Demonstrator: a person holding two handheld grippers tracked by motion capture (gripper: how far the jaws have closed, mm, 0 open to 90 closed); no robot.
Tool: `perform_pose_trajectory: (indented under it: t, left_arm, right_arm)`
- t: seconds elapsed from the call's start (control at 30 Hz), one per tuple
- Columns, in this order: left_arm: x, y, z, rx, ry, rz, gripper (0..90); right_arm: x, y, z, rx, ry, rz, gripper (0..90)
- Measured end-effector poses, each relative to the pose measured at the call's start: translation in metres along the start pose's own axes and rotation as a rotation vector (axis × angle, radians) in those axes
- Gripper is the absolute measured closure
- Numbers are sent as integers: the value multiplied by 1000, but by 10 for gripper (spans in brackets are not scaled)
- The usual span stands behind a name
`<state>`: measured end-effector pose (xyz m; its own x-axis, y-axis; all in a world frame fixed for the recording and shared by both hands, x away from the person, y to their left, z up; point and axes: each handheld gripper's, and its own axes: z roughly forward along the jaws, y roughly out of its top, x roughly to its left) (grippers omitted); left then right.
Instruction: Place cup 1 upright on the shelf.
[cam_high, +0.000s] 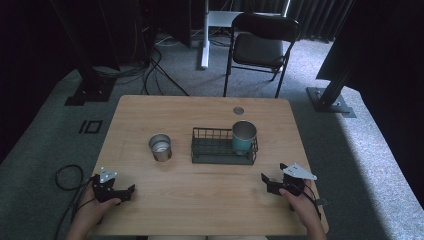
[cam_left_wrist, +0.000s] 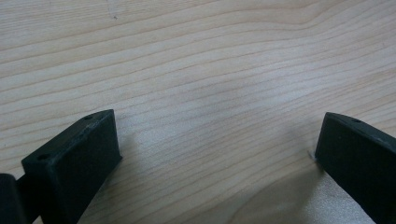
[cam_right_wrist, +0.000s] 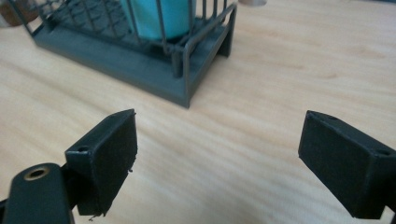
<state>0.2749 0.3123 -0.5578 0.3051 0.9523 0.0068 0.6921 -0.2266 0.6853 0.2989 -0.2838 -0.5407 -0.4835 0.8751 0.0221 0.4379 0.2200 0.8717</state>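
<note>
A teal cup (cam_high: 243, 137) stands upright in the right end of a dark wire basket (cam_high: 210, 150) at the table's middle. Left of the basket, a silver metal cup (cam_high: 160, 147) stands on the wood. My left gripper (cam_high: 122, 191) rests near the front left edge, open, with bare wood between its jaws (cam_left_wrist: 210, 140). My right gripper (cam_high: 273, 176) sits near the front right, open, facing the basket's corner (cam_right_wrist: 187, 88) and the teal cup (cam_right_wrist: 159, 18) behind the wires.
The wooden table (cam_high: 200, 200) has a round grommet (cam_high: 238, 110) at its far edge. A black folding chair (cam_high: 260, 47) stands behind the table, with cables (cam_high: 150, 70) on the carpet and dark frame posts (cam_high: 332, 90) to both sides.
</note>
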Motion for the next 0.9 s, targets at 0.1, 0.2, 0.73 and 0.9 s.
perform_pose_trajectory:
  t: [0.1, 0.2, 0.73, 0.9]
  left_arm:
    - [0, 0, 0, 0, 0, 1, 4]
    - [0, 0, 0, 0, 0, 1, 4]
    - [0, 0, 0, 1, 0, 0, 4]
    - [0, 0, 0, 0, 0, 0, 4]
  right_arm:
    - [-4, -4, -3, 24, 8, -14, 115]
    - [-7, -7, -6, 43, 17, -26, 115]
    - [-14, -23, -8, 194, 34, -70, 115]
    - [-13, -23, -5, 238, 24, -80, 115]
